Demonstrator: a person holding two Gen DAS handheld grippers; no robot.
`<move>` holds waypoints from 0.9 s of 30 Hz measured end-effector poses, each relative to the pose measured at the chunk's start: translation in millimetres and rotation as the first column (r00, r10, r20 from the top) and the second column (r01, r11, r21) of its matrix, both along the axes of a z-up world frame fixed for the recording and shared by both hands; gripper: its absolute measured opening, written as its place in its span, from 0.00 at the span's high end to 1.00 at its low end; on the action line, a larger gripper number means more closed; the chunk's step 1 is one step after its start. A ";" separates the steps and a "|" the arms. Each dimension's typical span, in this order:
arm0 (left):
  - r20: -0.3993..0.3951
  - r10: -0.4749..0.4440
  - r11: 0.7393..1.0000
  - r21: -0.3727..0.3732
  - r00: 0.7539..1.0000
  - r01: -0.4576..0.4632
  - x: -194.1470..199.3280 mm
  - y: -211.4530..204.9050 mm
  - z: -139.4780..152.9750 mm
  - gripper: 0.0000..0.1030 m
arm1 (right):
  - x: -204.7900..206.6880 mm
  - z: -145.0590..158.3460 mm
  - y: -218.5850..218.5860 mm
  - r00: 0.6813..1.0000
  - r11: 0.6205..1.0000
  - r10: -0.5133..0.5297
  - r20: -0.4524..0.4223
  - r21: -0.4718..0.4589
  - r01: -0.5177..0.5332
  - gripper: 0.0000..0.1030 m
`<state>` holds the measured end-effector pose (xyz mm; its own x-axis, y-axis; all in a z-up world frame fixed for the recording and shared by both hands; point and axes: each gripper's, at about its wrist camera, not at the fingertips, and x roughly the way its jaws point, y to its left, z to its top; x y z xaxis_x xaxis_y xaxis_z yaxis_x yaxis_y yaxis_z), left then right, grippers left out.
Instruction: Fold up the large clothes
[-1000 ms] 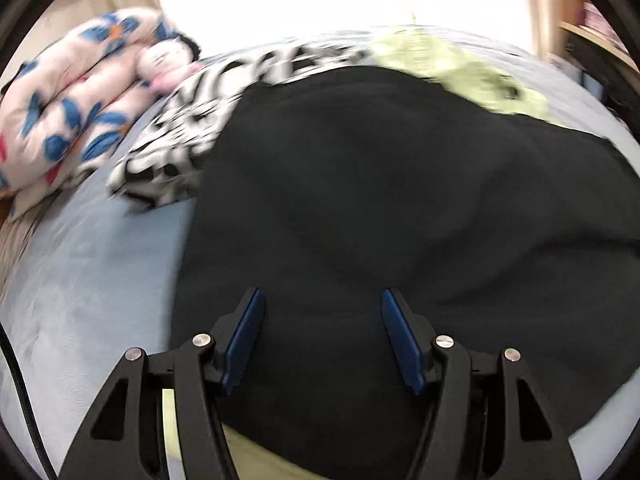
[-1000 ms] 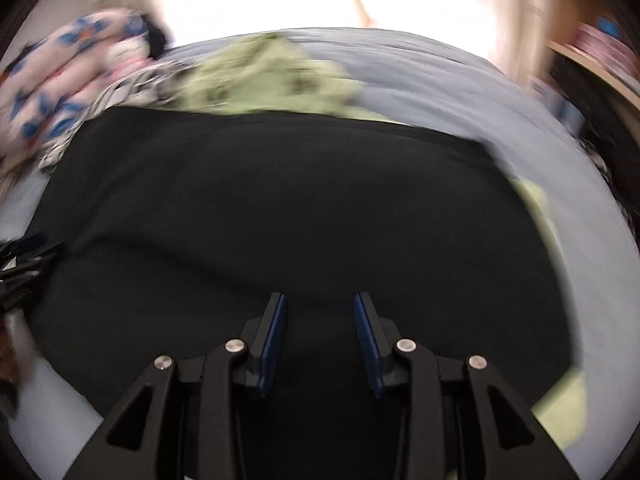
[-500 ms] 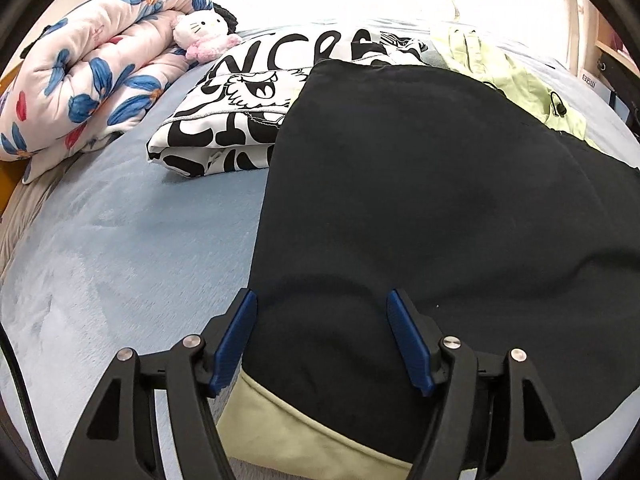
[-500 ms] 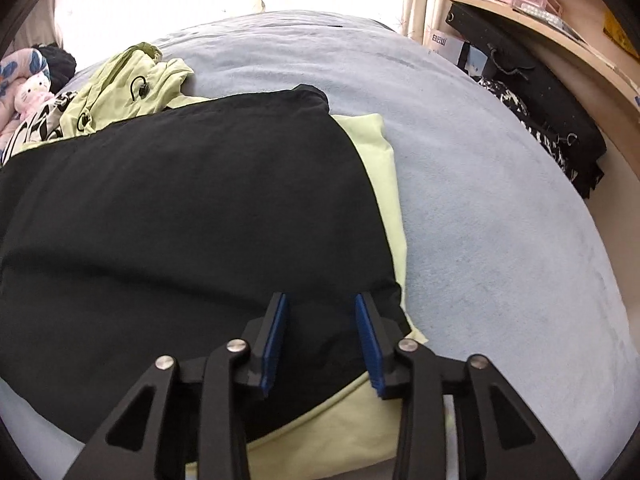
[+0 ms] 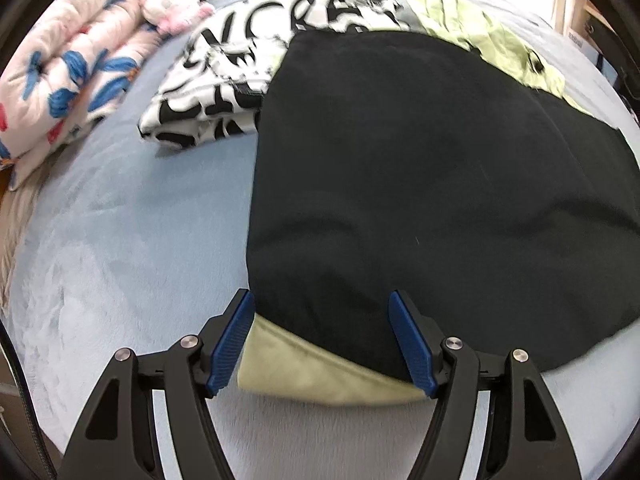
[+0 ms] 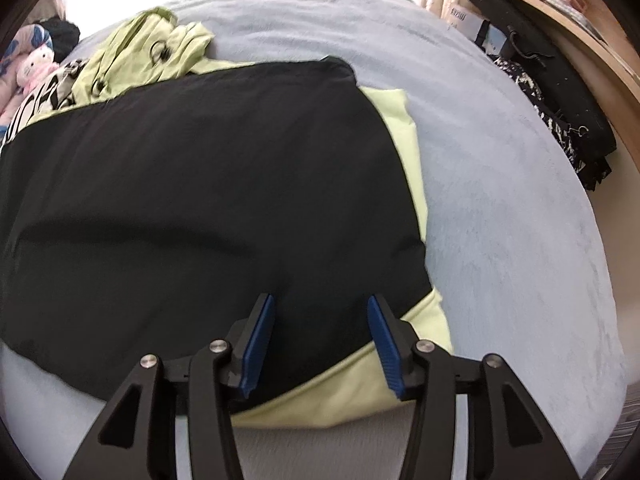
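Both jaws had just been opening and stood open, nothing pinched: left gripper [image 5: 322, 340] and right gripper [image 6: 322, 346] backed off the near edge of the black-and-green garment [image 5: 420, 168], now lying folded on the bed [image 5: 132, 248], so this fold looked done.

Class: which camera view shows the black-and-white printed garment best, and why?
The left wrist view: the black-and-white printed garment lies folded, lettering visible, beside the black garment. The right wrist view catches only a sliver at its left edge.
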<state>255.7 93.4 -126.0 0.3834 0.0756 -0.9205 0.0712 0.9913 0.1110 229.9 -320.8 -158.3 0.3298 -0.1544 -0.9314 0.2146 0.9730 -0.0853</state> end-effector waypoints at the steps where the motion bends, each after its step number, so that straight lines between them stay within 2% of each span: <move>1: -0.034 -0.019 0.999 -0.028 0.999 0.018 -1.2 0.7 2.7 0.34 | -1.5 1.7 2.0 1.000 1.000 0.005 -0.020 0.019 -0.005 0.52; 4: -0.108 -0.077 0.990 -0.123 0.991 0.064 -4.7 1.8 12.4 0.34 | -5.4 6.1 6.9 0.999 0.998 0.019 -0.047 0.060 -0.016 0.52; 6: -0.118 -0.086 0.988 -0.138 0.989 0.070 -6.1 2.0 22.4 0.34 | -6.4 11.6 12.0 0.998 0.997 0.030 -0.062 0.077 -0.025 0.52; 12: -0.071 -0.113 0.983 -0.151 0.991 0.101 6.4 -1.7 72.4 0.34 | 4.5 50.4 26.7 0.995 0.993 0.094 -0.039 0.076 -0.091 0.52; 17: -0.002 -0.150 0.983 -0.108 0.989 0.149 32.8 -18.6 119.3 0.33 | 32.5 102.9 36.8 0.989 0.989 0.144 0.032 0.031 -0.145 0.52; 21: 0.067 -0.197 0.979 -0.030 0.978 0.199 58.7 -38.0 150.6 0.29 | 62.9 145.8 39.9 0.980 0.985 0.172 0.097 -0.008 -0.172 0.52; 24: 0.121 -0.223 0.975 0.011 0.967 0.223 82.3 -52.8 170.9 0.28 | 93.5 173.7 33.9 0.975 0.986 0.168 0.145 -0.006 -0.168 0.52; 27: 0.169 -0.241 0.970 0.024 0.956 0.241 120.7 -67.0 186.9 0.28 | 129.8 188.3 25.3 0.972 0.987 0.151 0.178 0.025 -0.158 0.52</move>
